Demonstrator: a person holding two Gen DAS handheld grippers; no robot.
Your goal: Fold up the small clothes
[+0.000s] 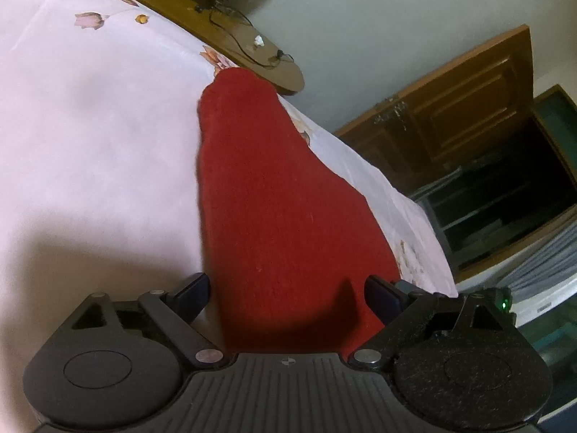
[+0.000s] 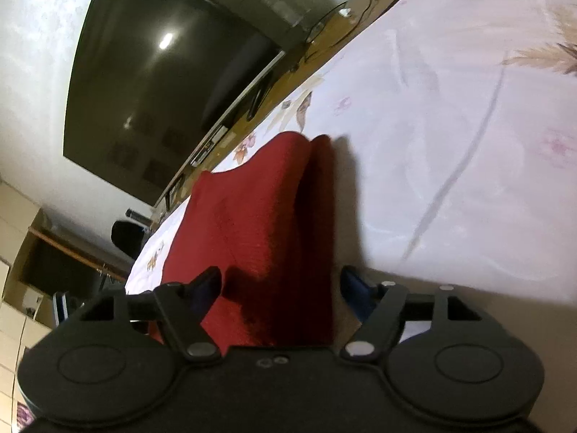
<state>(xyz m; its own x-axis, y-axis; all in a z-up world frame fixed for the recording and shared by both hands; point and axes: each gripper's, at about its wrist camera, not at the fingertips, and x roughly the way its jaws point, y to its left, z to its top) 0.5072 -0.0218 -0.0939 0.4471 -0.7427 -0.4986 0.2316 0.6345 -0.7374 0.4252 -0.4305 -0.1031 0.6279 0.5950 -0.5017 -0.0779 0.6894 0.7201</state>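
Red knit garment (image 1: 267,195) lies on the bed sheet (image 1: 90,126), between the spread left hand-held gripper (image 1: 286,294). Right view: right hand-held gripper (image 2: 281,288) likewise spread around the garment; closing early could bunch both layers.

A bed (image 1: 90,126) covered by a pale pink sheet with a flower print fills the left and centre of the left wrist view. On it lies a red garment (image 1: 274,209), running from the lower centre towards the upper middle. In the right wrist view the garment (image 2: 252,223) shows a fold down its right side.
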